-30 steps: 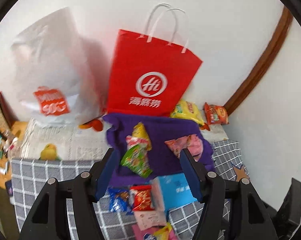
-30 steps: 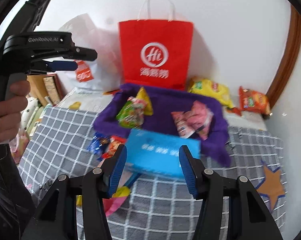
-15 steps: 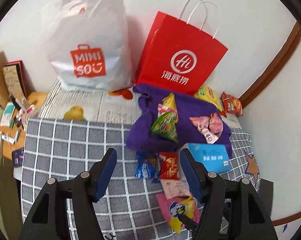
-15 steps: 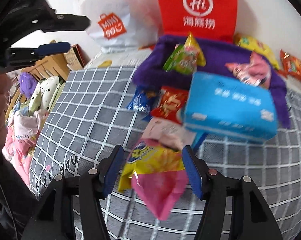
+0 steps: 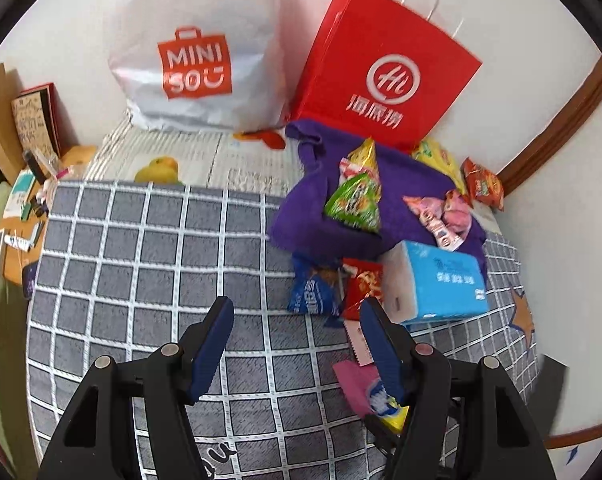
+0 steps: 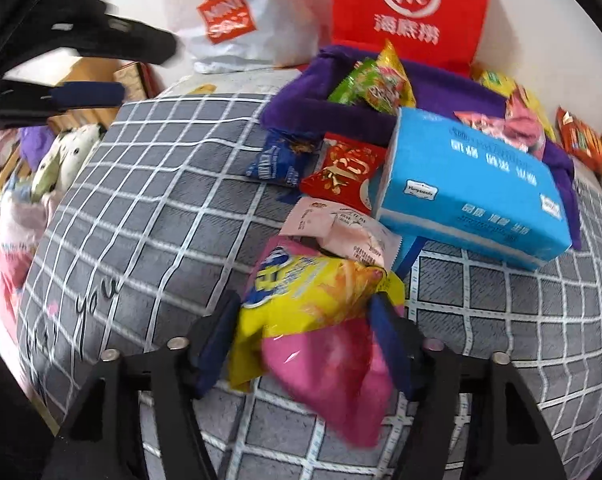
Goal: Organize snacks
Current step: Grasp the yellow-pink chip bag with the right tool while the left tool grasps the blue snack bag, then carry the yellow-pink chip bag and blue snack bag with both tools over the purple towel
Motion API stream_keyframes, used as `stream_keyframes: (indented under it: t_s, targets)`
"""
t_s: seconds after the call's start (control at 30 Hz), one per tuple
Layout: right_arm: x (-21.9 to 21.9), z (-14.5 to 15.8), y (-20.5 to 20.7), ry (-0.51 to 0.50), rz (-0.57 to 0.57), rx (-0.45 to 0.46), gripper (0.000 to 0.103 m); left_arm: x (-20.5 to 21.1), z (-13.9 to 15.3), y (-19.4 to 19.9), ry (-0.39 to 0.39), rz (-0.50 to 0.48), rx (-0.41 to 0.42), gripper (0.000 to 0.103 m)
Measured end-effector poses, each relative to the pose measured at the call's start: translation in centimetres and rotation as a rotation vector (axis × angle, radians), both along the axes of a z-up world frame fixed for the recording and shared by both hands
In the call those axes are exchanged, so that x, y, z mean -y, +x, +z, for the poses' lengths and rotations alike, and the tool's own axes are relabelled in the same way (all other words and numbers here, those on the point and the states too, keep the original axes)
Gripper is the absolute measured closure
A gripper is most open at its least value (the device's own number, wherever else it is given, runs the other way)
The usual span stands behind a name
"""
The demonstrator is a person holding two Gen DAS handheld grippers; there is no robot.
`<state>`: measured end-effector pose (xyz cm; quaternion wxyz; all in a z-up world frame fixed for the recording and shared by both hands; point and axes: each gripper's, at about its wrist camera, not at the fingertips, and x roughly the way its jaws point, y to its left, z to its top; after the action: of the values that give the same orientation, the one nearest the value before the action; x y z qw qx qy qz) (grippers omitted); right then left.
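A purple fabric bin [image 5: 309, 220] [image 6: 293, 100] on the checked bed holds a green snack bag [image 5: 355, 202] and pink packets [image 5: 441, 216]. In front of it lie a blue packet [image 6: 277, 160], a red packet [image 6: 345, 176], a pale pink packet [image 6: 341, 232] and a blue tissue pack [image 6: 469, 184]. A yellow-and-pink chip bag [image 6: 313, 320] sits between the fingers of my right gripper [image 6: 305, 340], which is open around it. My left gripper [image 5: 297, 344] is open and empty above the blanket, left of the pile.
A red paper bag [image 5: 381, 72] and a white MINISO bag [image 5: 197, 52] lean on the wall behind the bin. Yellow and orange snack bags [image 5: 481, 184] lie at the back right. A cluttered wooden side table [image 5: 17, 200] stands to the left.
My right gripper has moved down and closer, so the chip bag now lies between its fingers. My left gripper has pulled back and to the left, away from the bin.
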<state>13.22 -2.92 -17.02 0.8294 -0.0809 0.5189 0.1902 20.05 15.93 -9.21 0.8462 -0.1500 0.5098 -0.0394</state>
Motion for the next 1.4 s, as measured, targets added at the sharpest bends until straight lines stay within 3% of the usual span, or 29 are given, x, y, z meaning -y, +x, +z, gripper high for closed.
stream_keyframes:
  t_s: [0.13, 0.37, 0.6, 0.7, 0.8, 0.83, 0.97, 1.17, 1.4]
  targets:
    - [1.8, 1.0, -1.2, 0.018, 0.012, 0.03, 0.047, 1.2, -1.9, 0.4, 0.022, 0.001, -0.029, 0.04]
    - [6.9, 2.8, -1.7, 0.059, -0.055, 0.12, 0.048, 4.0, -5.6, 2.0, 0.133, 0.003, -0.076, 0.04]
    - [12.6, 2.5, -1.0, -0.005, -0.15, 0.219, 0.048, 5.5, -9.2, 4.2, 0.169, 0.022, -0.086, 0.041]
    - [14.9, 1.7, -0.5, -0.018, -0.182, 0.221, 0.048, 6.1, -9.3, 4.6, 0.202, 0.033, -0.037, 0.044]
    - [16.2, 1.0, 0.0, -0.003, -0.206, 0.216, 0.048, 6.5, -9.3, 4.7, 0.207, 0.004, -0.012, 0.065]
    - [16.6, 0.7, 0.2, 0.011, -0.212, 0.21, 0.048, 6.6, -9.2, 4.6, 0.214, 0.0, -0.008, 0.066]
    - [17.0, -0.4, 0.8, 0.059, -0.203, 0.185, 0.048, 6.4, -8.5, 3.6, 0.197, -0.005, -0.018, 0.068]
    - [17.0, -0.4, 0.2, 0.066, -0.164, 0.217, 0.047, 7.4, -6.2, -1.1, 0.188, -0.072, 0.005, 0.07]
    - [17.5, -0.3, -0.3, 0.075, -0.167, 0.226, 0.038, 7.9, -6.9, -5.5, 0.13, -0.112, -0.031, 0.07]
